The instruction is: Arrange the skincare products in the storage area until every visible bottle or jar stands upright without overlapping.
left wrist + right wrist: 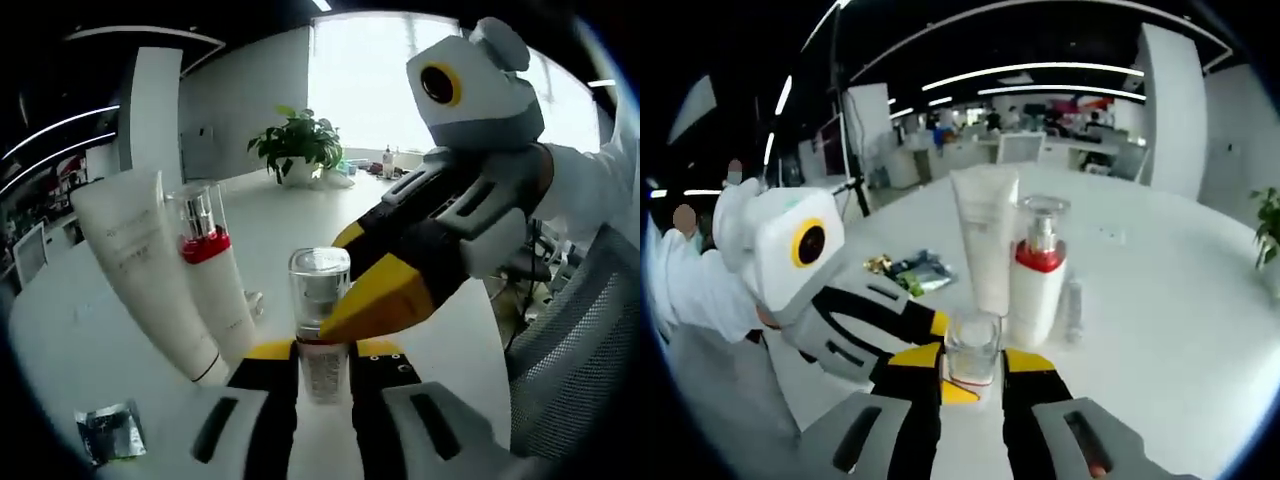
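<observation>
Clear plastic caps the small bottle [320, 310] you have between both tools: in the left gripper view it stands upright on the white table [90, 330], its lower body pinched between the black and yellow jaws of your left gripper [323, 362]. That claw is clenched on the bottle. From the right of that view your right gripper [375, 300] reaches in, one yellow tip pressed against the bottle's side just under the cap.

In the right gripper view the same small bottle [972, 350] sits between the jaws of your right gripper [972, 372], which close in on both its sides, so that claw looks clamped on it too. Your left gripper [930, 355] comes in from the left there, its yellow tips touching the bottle's base.

Just behind the bottle stand two taller products, touching each other: a white tube [150, 270] resting on its cap and leaning a little, and a white pump bottle [210, 275] with a red collar and a clear cover. In the right gripper view the tube [987, 235] is left of the pump bottle [1037, 275], and a thin vial [1072, 310] stands just beside the pump bottle's far side.

Foil sachets [912, 272] lie flat on the table, well apart from the upright group; one sachet [110, 432] shows in the left gripper view.
</observation>
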The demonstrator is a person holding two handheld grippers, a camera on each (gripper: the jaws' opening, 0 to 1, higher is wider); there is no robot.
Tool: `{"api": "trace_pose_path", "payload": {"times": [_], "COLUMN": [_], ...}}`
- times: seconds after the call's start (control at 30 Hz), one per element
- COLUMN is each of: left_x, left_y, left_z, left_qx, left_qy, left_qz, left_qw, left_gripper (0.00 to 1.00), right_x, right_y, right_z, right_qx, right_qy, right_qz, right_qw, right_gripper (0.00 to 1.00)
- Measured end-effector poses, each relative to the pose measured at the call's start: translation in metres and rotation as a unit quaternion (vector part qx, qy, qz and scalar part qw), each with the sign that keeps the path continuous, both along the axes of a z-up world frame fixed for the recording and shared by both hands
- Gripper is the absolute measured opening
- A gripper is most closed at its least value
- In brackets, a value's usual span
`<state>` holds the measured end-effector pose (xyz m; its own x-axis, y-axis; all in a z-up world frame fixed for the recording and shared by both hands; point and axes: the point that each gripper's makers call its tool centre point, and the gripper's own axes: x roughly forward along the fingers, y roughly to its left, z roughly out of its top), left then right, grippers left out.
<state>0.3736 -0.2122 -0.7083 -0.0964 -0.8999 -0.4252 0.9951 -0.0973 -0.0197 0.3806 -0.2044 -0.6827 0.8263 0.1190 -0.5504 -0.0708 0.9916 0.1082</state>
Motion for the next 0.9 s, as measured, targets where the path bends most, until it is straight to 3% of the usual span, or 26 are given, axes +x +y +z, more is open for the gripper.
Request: {"api": "trace_pose_path", "payload": {"times": [0.43,0.57,0.67,0.83,0.9], "left_x": [0.001,0.003,0.004,0.012,0.013], "left_y": [-0.004,-0.006,-0.007,-0.005,-0.005], "left_z": [0.000,-0.001,-0.004,-0.010,-0.010], "left_qx": [-0.007,-0.010,-0.005,0.008,0.009], "left_qy": [-0.015,-0.023,-0.018,-0.036,-0.028], "left_qz": [0.000,0.000,0.002,0.014,0.020], "left_qw": [0.9999,0.9997,0.9998,0.9992,0.9994], "left_gripper": [0.14,0.14,0.15,0.19,0.18], "right_x": [0.000,0.002,0.003,0.007,0.009], "right_y": [-0.006,-0.006,-0.006,-0.008,-0.009], "right_z": [0.000,-0.001,-0.003,-0.005,-0.006], "right_qx": [-0.008,-0.030,-0.040,-0.048,-0.051], "right_qy": [0.003,0.008,0.012,0.014,0.015], "right_qz": [-0.018,-0.017,-0.014,-0.016,-0.017], "right_qw": [0.9998,0.9994,0.9990,0.9986,0.9984], "right_gripper": [0.10,0.10,0.10,0.10,0.10]}}
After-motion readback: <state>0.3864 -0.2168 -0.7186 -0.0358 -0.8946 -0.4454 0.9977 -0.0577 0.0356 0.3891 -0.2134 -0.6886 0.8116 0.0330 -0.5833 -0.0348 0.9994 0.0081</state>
